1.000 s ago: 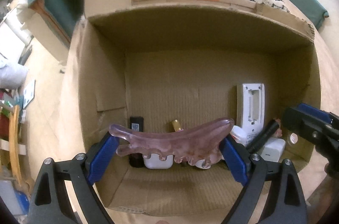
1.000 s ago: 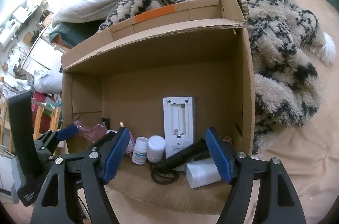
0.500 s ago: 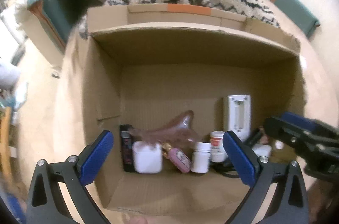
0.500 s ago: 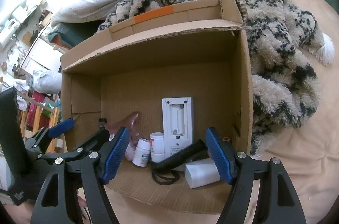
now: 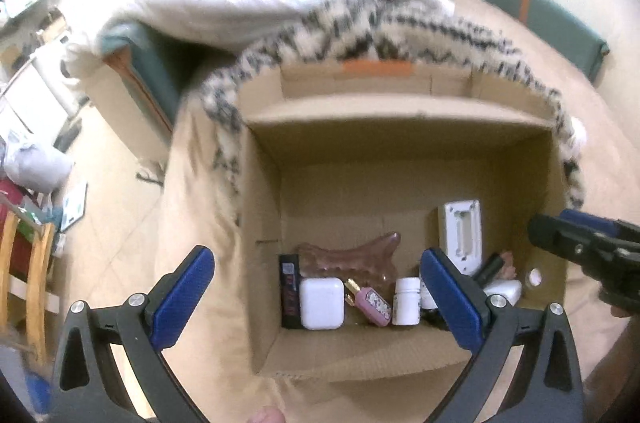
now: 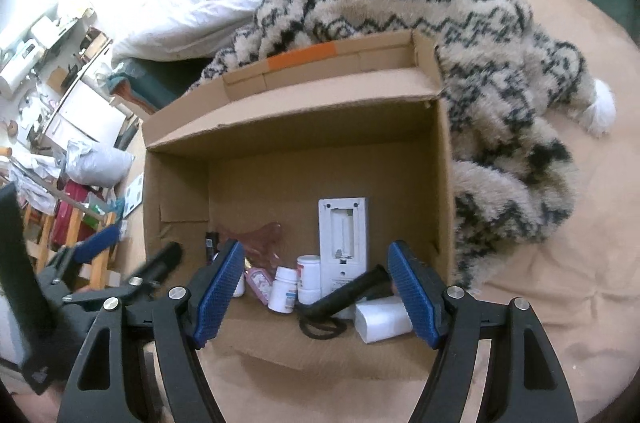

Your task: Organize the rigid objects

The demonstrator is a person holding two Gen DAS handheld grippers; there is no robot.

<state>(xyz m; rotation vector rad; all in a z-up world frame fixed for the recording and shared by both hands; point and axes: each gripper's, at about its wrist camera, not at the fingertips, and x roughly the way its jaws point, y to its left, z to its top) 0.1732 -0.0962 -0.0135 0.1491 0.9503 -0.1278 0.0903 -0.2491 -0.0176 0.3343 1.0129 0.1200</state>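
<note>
The pink comb [image 5: 352,255] lies inside the cardboard box [image 5: 400,163], propped against the back wall behind the white case [image 5: 322,303], so the drop-off step looks finished. The left gripper [image 5: 320,299] has its jaws spread wide after just opening, with nothing between them, and it hangs above the box's near edge. The right gripper [image 6: 316,299] has its jaws partly spread and empty too, over the box's right half, above the black flashlight [image 6: 348,293] and the white pill bottle [image 6: 283,289]. Everything in the box sits along its near wall. No loose item outside the box shows in either view, so the next move probably calls for turning away from the box to look for another hard object on the bed [image 6: 560,323].
</note>
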